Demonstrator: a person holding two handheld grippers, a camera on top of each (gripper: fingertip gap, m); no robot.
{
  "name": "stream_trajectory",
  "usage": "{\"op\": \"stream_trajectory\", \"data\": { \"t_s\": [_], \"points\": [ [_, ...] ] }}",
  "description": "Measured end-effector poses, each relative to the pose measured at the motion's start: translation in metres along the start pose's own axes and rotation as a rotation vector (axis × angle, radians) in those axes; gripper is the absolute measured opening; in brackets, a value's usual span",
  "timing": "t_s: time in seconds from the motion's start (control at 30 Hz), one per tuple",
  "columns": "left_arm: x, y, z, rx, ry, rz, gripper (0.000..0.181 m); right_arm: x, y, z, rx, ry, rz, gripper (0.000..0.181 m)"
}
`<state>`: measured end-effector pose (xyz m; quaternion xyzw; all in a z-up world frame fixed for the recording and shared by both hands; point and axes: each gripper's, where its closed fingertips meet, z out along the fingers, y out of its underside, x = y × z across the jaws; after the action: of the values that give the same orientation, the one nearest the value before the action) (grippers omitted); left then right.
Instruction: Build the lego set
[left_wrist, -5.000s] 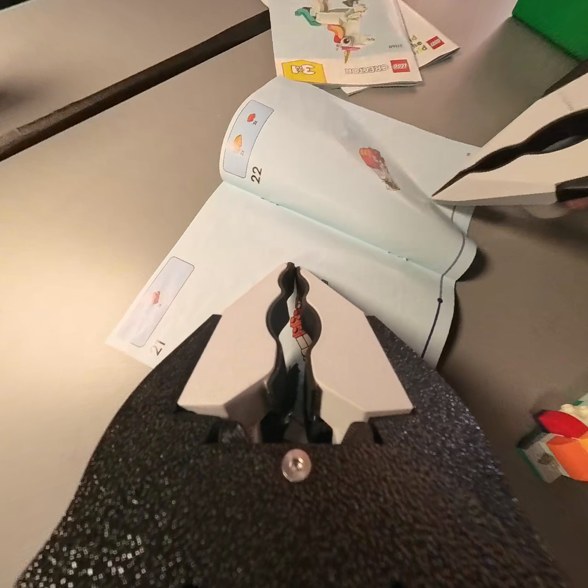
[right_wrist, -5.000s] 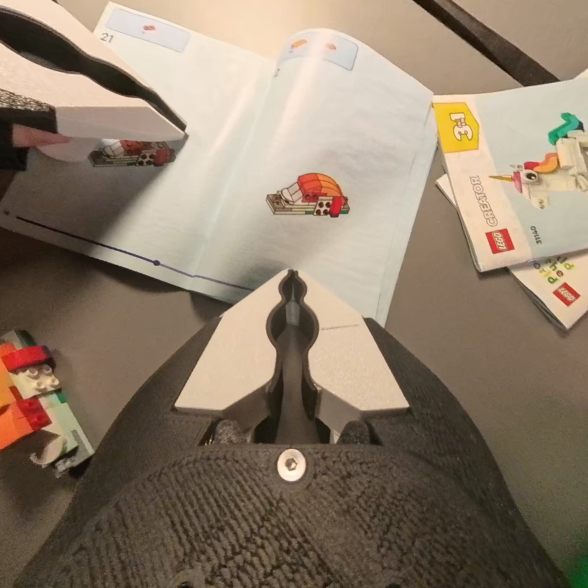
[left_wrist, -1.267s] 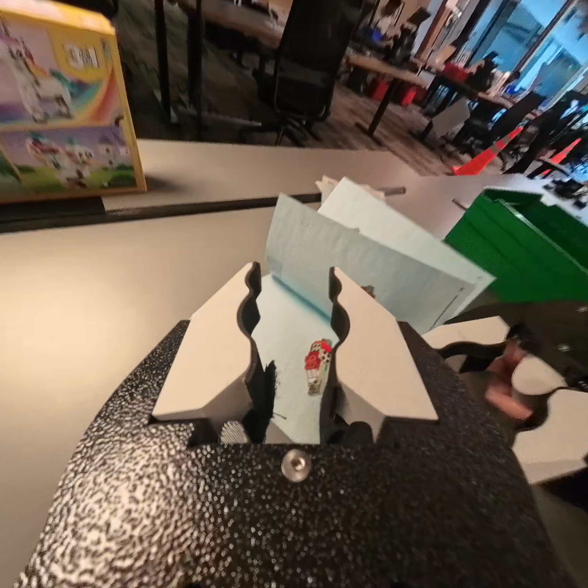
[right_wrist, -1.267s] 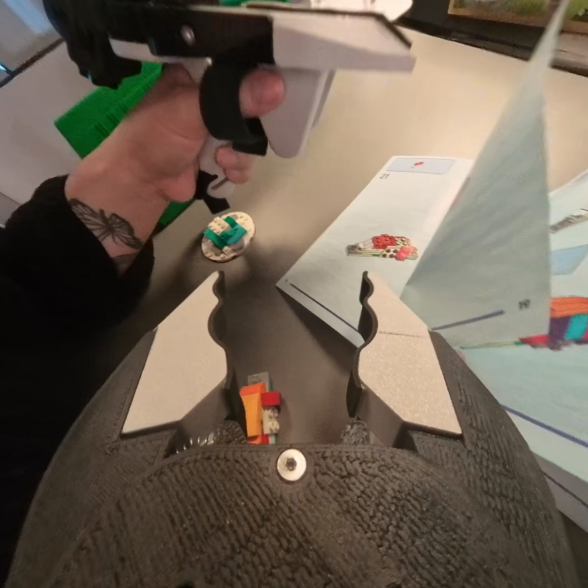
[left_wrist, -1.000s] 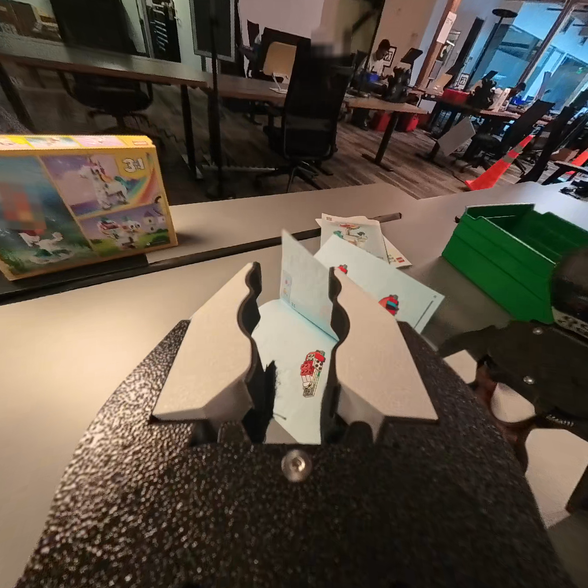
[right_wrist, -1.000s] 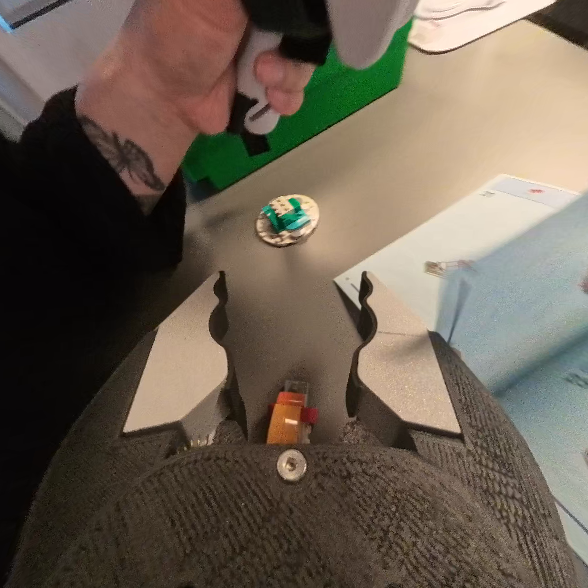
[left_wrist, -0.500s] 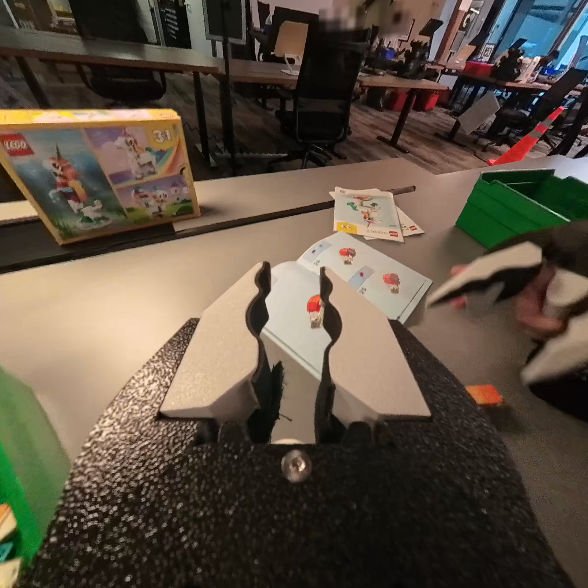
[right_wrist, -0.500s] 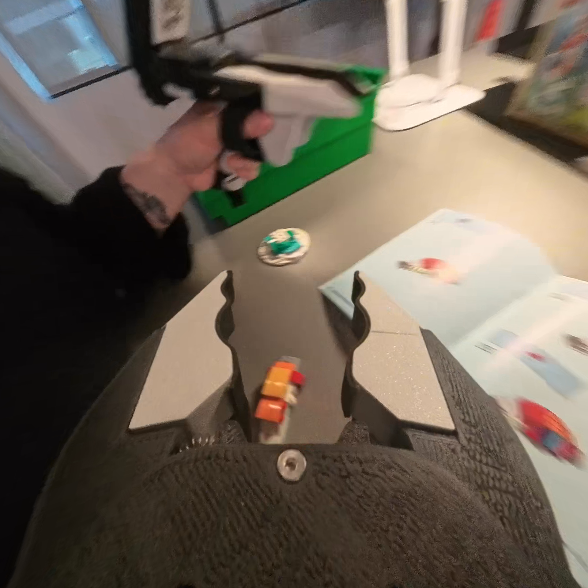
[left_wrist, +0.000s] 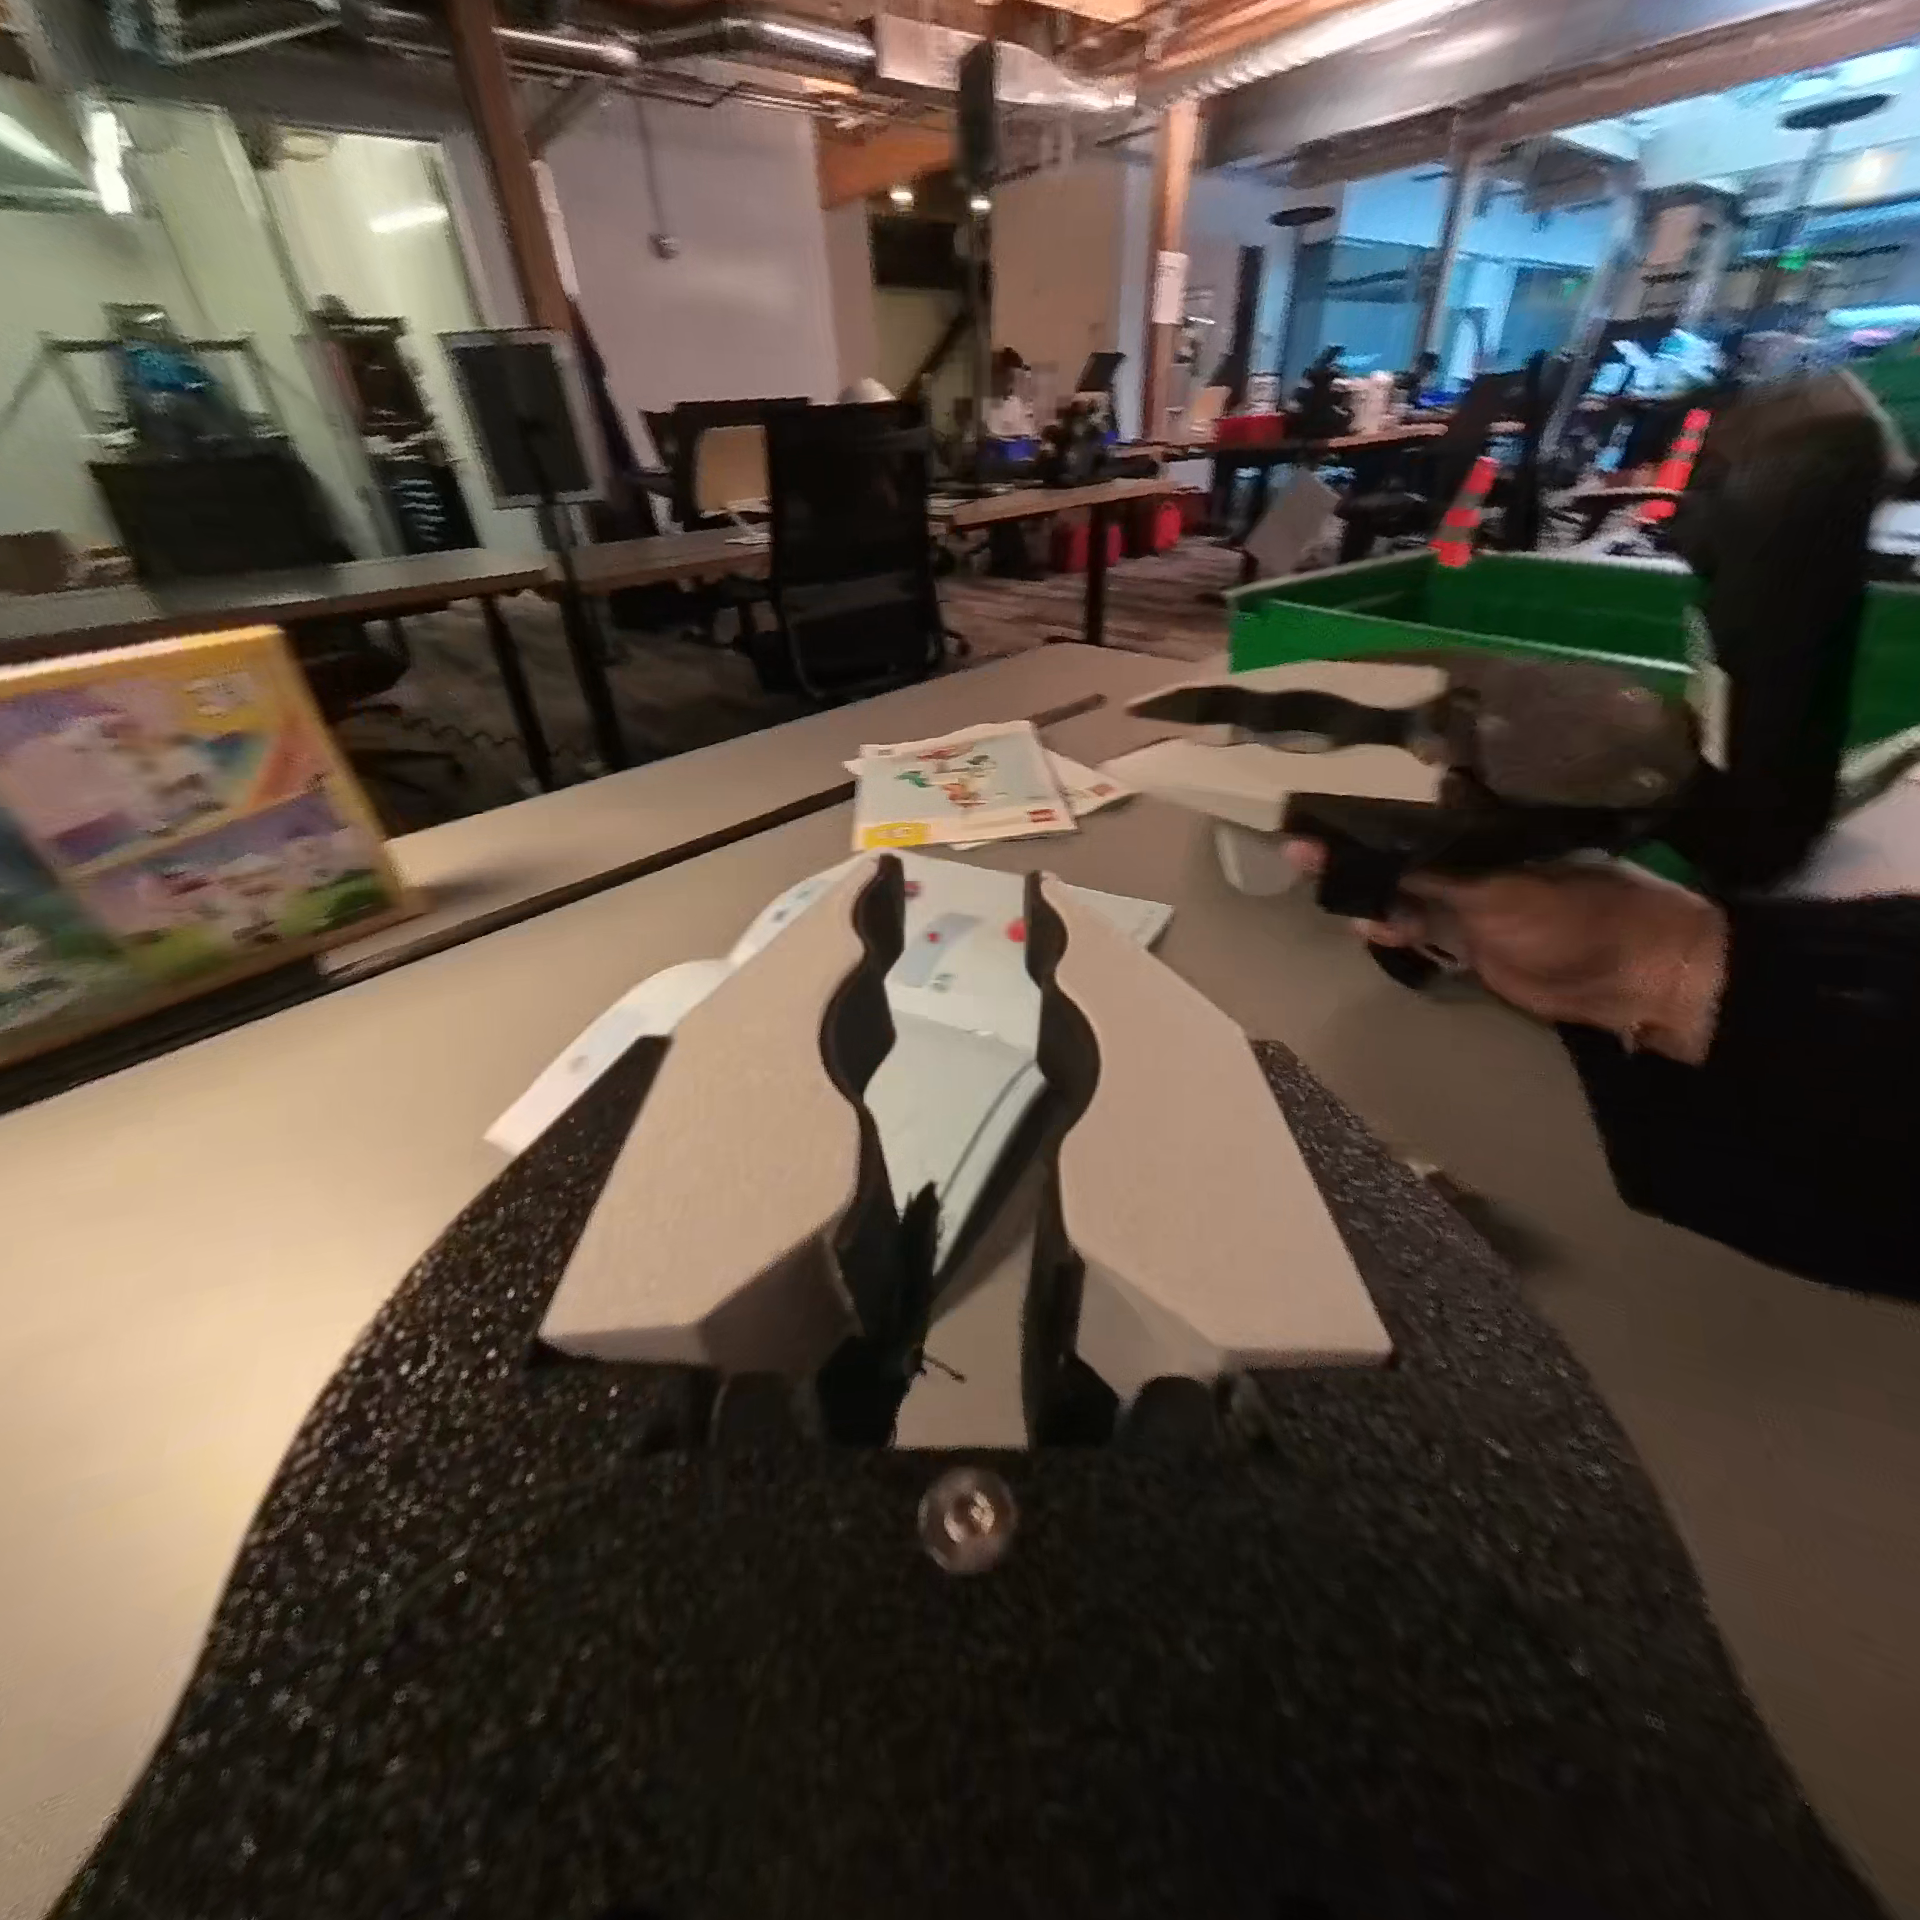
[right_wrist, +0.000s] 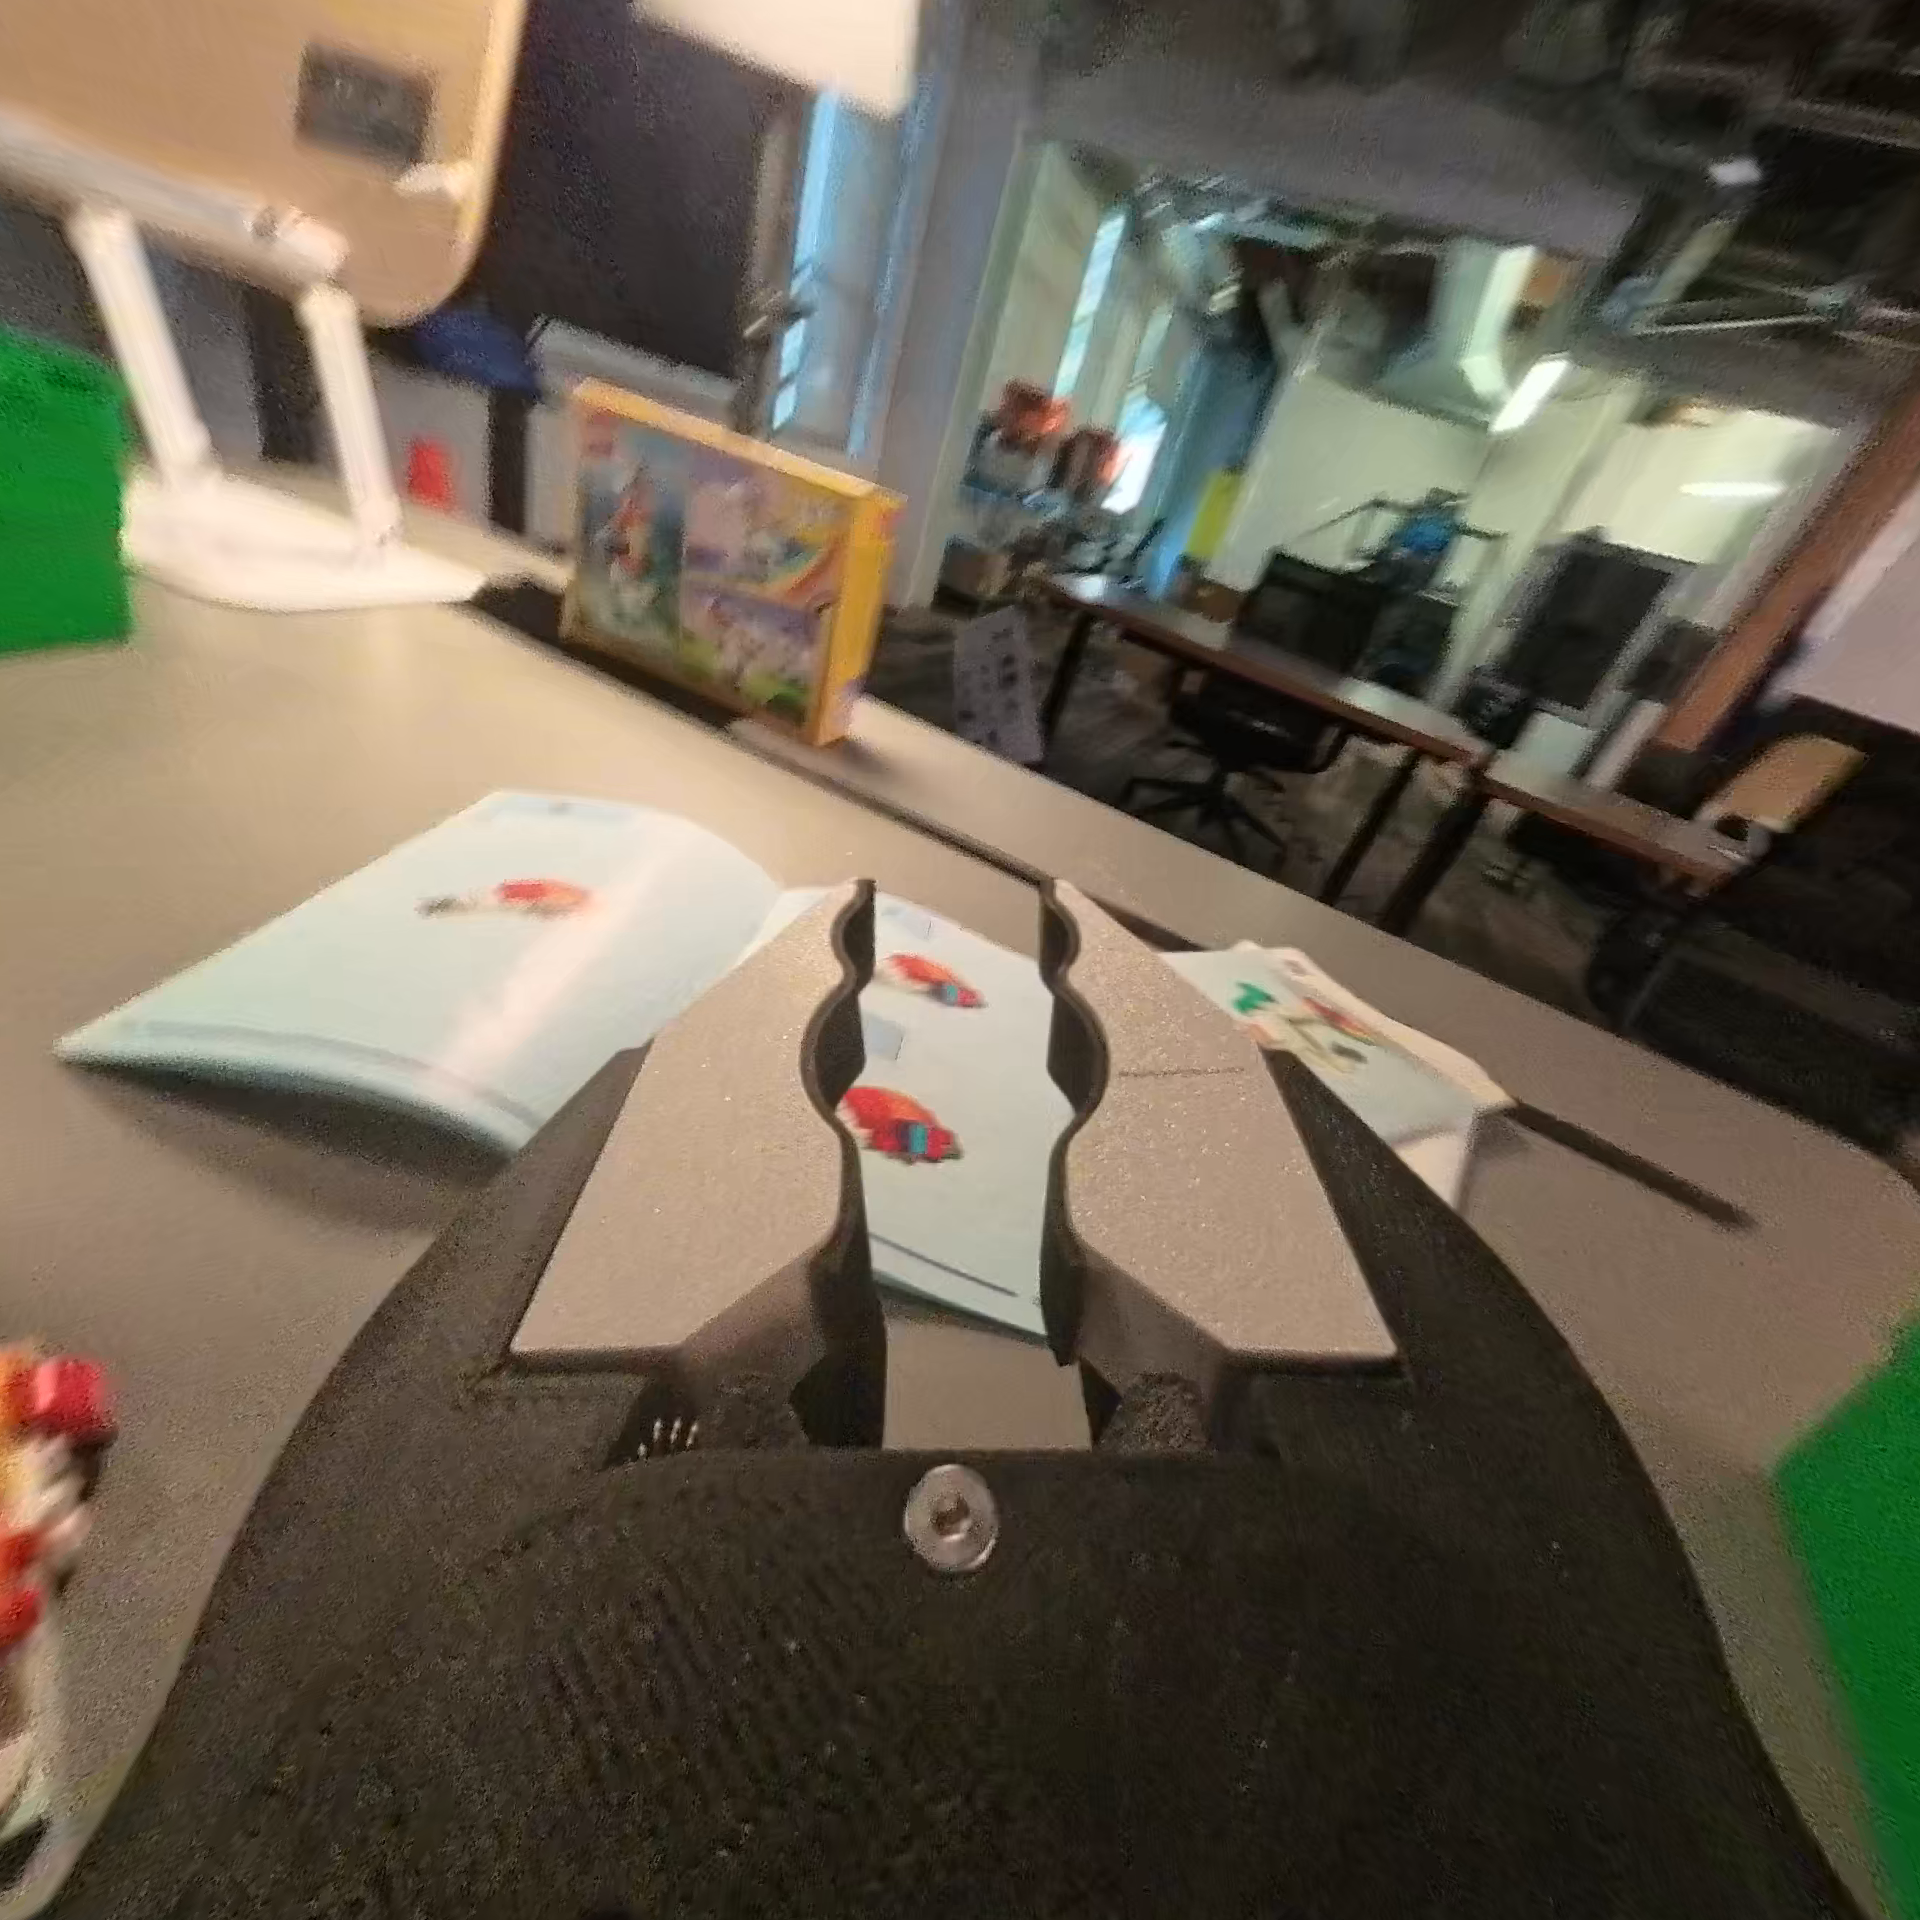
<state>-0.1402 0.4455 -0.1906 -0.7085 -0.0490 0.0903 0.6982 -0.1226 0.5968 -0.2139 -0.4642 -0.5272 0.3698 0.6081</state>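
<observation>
The light-blue instruction booklet (right_wrist: 436, 966) lies open on the grey table, also in the left wrist view (left_wrist: 966, 997). My left gripper (left_wrist: 961, 894) is open and empty, held above the booklet's near edge. My right gripper (right_wrist: 956, 899) is open and empty over the booklet's right page; it also shows far right in the left wrist view (left_wrist: 1164, 727), held in a hand (left_wrist: 1558, 956). A partly built red, orange and white lego model (right_wrist: 42, 1475) sits at the lower left edge of the right wrist view, blurred.
Two closed booklets (left_wrist: 961, 790) lie beyond the open one. The yellow lego box (left_wrist: 156, 842) stands at the back left, also in the right wrist view (right_wrist: 727, 592). A green bin (left_wrist: 1507, 613) stands at right. A white stand (right_wrist: 260, 499) is behind. My right fingertips sit around 15 centimeters from my left ones.
Both grippers have lifted and tilted up from the table, and both views now look across the room. The page is turned and lies flat. The lego model has left the right gripper's gap.
</observation>
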Motion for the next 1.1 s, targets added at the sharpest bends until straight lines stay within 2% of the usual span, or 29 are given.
{"op": "stream_trajectory", "data": {
  "t_s": [0.07, 0.13, 0.23, 0.3, 0.37, 0.47, 0.53, 0.93, 0.97, 1.0, 1.1],
  "points": [
    [0.017, 0.003, 0.012, 0.022, 0.038, 0.064, 0.019, -0.034, 0.002, 0.011, -0.096, -0.206, -0.005, 0.031],
    [0.026, 0.002, 0.016, 0.046, 0.053, 0.139, 0.016, -0.065, 0.010, 0.023, -0.234, -0.388, 0.131, 0.026],
    [0.033, -0.001, 0.005, 0.100, 0.070, 0.188, 0.008, -0.071, 0.034, 0.049, -0.438, -0.364, 0.185, 0.014],
    [0.033, -0.001, -0.002, 0.122, 0.082, 0.151, 0.005, -0.084, 0.042, 0.059, -0.506, -0.407, 0.171, 0.009],
    [0.028, -0.009, -0.007, 0.164, 0.077, 0.091, 0.000, -0.100, 0.053, 0.064, -0.574, -0.472, 0.157, 0.013],
    [0.022, -0.030, -0.020, 0.324, 0.093, 0.000, 0.000, -0.110, 0.067, 0.066, -0.629, -0.517, 0.098, 0.020],
    [0.016, -0.031, -0.022, 0.344, 0.058, 0.000, 0.000, -0.115, 0.073, 0.064, -0.647, -0.539, 0.091, 0.023],
    [0.022, -0.029, -0.020, 0.331, 0.076, 0.036, 0.000, -0.110, 0.075, 0.051, -0.605, -0.583, 0.102, 0.023],
    [0.022, -0.029, -0.020, 0.326, 0.075, 0.038, 0.000, -0.109, 0.072, 0.053, -0.578, -0.566, 0.089, 0.030],
    [0.022, -0.028, -0.019, 0.321, 0.076, 0.041, 0.000, -0.107, 0.061, 0.056, -0.503, -0.540, 0.074, 0.033],
    [0.024, -0.026, -0.019, 0.310, 0.080, 0.060, 0.000, -0.089, 0.003, 0.057, -0.146, -0.416, 0.046, 0.029]
  ]
}}
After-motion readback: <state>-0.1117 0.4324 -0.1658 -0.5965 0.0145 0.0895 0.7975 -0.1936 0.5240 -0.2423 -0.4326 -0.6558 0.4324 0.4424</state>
